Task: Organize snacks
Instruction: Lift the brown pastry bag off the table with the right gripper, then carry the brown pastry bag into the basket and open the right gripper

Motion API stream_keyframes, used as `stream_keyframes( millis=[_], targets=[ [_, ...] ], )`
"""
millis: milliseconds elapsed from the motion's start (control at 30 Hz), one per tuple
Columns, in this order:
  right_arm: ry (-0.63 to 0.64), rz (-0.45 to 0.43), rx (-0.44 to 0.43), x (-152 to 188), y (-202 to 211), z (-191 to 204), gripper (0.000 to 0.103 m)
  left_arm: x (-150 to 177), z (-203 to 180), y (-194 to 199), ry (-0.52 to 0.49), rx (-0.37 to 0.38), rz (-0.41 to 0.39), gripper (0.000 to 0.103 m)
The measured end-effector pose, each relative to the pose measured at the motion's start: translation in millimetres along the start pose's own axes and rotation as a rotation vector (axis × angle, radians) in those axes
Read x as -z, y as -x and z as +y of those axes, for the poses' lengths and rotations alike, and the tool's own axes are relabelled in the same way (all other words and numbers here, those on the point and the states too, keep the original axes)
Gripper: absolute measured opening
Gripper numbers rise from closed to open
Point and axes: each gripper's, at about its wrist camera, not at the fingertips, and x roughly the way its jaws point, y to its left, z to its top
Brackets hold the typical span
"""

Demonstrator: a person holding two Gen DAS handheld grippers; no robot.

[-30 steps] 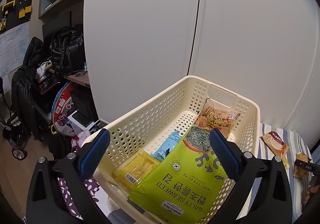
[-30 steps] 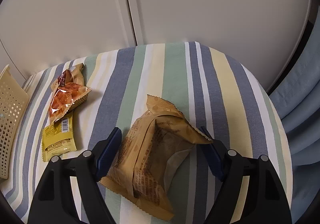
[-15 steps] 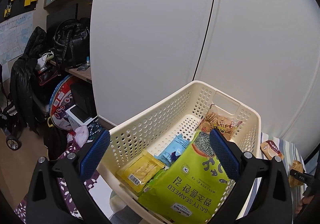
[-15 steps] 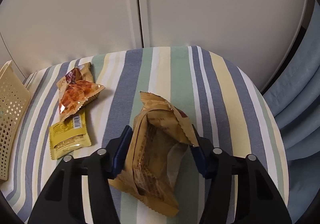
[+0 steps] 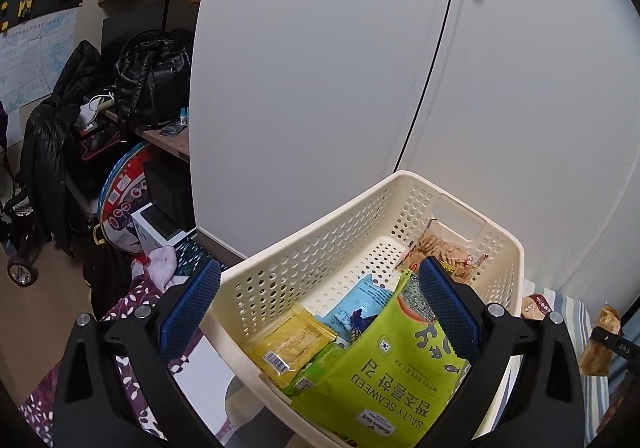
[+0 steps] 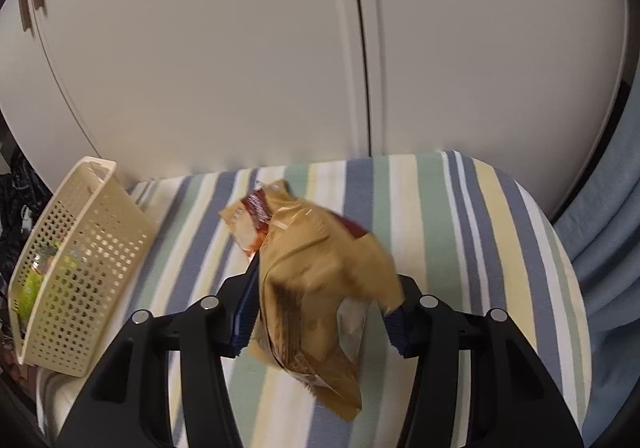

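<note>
Striped cloth (image 6: 460,216) below: your right gripper (image 6: 320,322) pinches tan packet (image 6: 320,288) loosely, may slip before basket (image 6: 80,248); left gripper (image 5: 320,312) wide open, empty

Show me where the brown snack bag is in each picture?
Left wrist view: the brown snack bag is tiny at the far right edge, beyond the basket.
Right wrist view: the bag fills the middle, pinched in the right tongs above the striped cloth.
Shared landmark: the cream basket, at the left edge in the right wrist view.
</note>
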Motion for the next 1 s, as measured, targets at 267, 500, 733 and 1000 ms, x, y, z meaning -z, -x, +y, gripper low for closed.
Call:
stream_keyframes(
  millis=[267,500,733,1000],
  targets=[
    [0.072,-0.031,-0.154,-17.5,17.0,75.1,0.049,-2.6,6.4,3.1,0.027,0.009,-0.013,0.101],
    [0.087,-0.048,-0.302,-36.2,29.4,136.9,0.049,-3.6,11.2,3.3,0.047,0.01,-0.016,0.101],
    [0.149,-0.04,-0.354,-49.6,13.5,205.8,0.049,-6.5,13.6,8.3,0.039,-0.007,-0.04,0.101],
    [0.194,0.002,-0.324,-42.5,-21.9,252.9,0.053,-7.4,11.7,7.3,0.032,0.003,-0.042,0.101]
  ],
)
